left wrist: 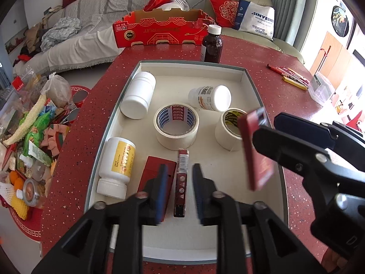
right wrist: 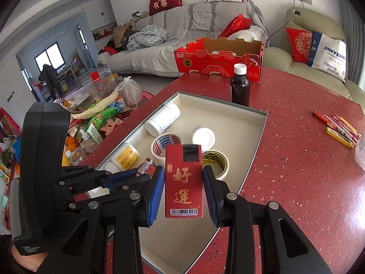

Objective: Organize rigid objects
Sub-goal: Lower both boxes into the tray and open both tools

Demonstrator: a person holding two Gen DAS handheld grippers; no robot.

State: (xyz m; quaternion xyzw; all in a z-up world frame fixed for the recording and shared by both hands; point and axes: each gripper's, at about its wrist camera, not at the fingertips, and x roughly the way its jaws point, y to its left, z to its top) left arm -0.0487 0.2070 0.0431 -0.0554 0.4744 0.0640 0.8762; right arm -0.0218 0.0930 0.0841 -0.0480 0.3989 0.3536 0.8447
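Your left gripper [left wrist: 178, 189] filled the bottom of the left wrist view, its blue pads standing apart on either side of a narrow dark red box [left wrist: 181, 182] that stood on edge on the tray floor; neither pad seemed to press it, though blur at the pad edges made that hard to judge. Just left of it, partly behind the left pad, lay a flat red box [left wrist: 155, 173]. Both sat at the near end of the white tray [left wrist: 251, 84], which rested on the speckled red table [left wrist: 285, 73].

Your right gripper [right wrist: 183, 190] was clamped on a red packet with gold characters [right wrist: 183, 187], held upright in the lower centre of the right wrist view, above the tray.

Inside the tray you had three white bottles: one with a yellow label [left wrist: 116, 166] at lower left, a plain one [left wrist: 138, 94] at upper left, and one printed with a code [left wrist: 211, 98] toward the upper right. Two rolls of tape lay between them, a wider roll [left wrist: 175, 125] at centre and a second roll [left wrist: 228, 130] to its right.

Beyond the tray's far edge stood a dark brown bottle [left wrist: 212, 45] with a white cap, in front of an open red carton [left wrist: 159, 32]. Some red and yellow pens [left wrist: 289, 75] lay at the table's upper right.
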